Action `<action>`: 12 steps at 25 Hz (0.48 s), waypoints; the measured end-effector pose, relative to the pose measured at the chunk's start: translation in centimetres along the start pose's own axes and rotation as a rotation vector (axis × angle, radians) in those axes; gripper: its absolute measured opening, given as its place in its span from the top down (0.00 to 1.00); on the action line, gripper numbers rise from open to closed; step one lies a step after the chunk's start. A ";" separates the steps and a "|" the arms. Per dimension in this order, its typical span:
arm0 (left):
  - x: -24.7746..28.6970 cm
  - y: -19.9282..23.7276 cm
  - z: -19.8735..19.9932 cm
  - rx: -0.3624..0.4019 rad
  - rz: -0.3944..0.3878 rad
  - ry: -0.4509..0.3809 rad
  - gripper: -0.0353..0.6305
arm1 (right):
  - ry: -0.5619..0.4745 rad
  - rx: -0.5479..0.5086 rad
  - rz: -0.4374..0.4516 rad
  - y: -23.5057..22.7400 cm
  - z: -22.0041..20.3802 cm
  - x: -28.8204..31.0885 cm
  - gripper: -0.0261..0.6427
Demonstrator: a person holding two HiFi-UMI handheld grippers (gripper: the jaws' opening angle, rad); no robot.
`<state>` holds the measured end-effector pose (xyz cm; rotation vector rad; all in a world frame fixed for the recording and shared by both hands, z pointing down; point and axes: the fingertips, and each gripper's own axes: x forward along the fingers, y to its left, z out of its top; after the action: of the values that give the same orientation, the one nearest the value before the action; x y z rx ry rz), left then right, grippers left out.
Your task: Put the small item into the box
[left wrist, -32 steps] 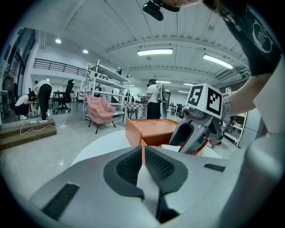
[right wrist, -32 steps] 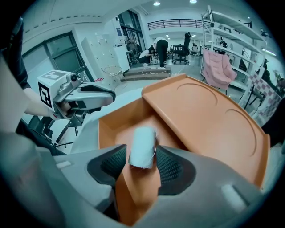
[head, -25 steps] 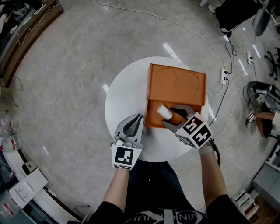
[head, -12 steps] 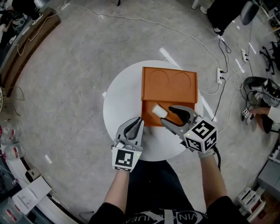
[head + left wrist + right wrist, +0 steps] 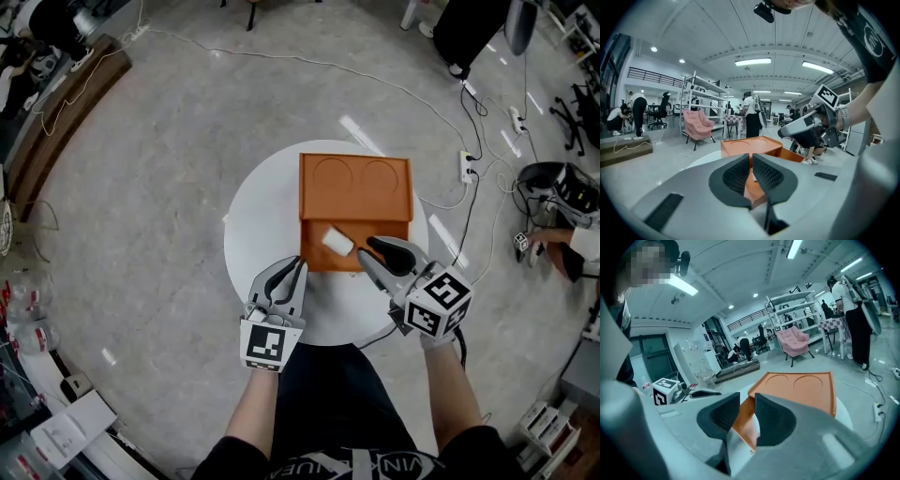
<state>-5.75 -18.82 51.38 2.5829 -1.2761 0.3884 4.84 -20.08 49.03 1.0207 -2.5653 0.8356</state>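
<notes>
An orange box (image 5: 356,183) lies on the round white table (image 5: 258,220) with its lid folded back flat. The small white item (image 5: 337,241) lies inside the open compartment, near its left side. My right gripper (image 5: 365,247) hovers just to the right of the item, apart from it. Its jaws are closing with nothing between them, and the right gripper view shows a bare gap at my right gripper (image 5: 746,401) above the box (image 5: 801,385). My left gripper (image 5: 301,262) is shut and empty at the box's front left corner. The left gripper view shows my left gripper (image 5: 751,157) aimed at the box (image 5: 750,145).
Cables run over the grey floor behind and to the right of the table, with a power strip (image 5: 466,164) close to its right edge. A person crouches at the far right (image 5: 572,248). A wooden bench (image 5: 66,103) stands at the far left.
The right gripper let go of the white item, which now lies in the box. It drew back toward me and its jaws narrowed. The left gripper stayed put.
</notes>
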 end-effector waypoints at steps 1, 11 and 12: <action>-0.1 0.0 0.3 0.000 -0.001 -0.007 0.91 | -0.007 -0.010 -0.010 0.1 0.2 -0.2 0.81; -0.9 -0.3 3.5 -0.014 -0.005 -0.065 0.91 | -0.052 -0.090 -0.112 0.3 1.7 -2.8 0.92; -1.0 -0.3 3.7 -0.014 -0.005 -0.069 0.91 | -0.057 -0.095 -0.125 0.2 1.8 -3.1 0.93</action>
<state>-5.63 -19.08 47.50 2.6084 -1.2897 0.2899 6.92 -19.35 46.11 1.1775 -2.5301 0.6553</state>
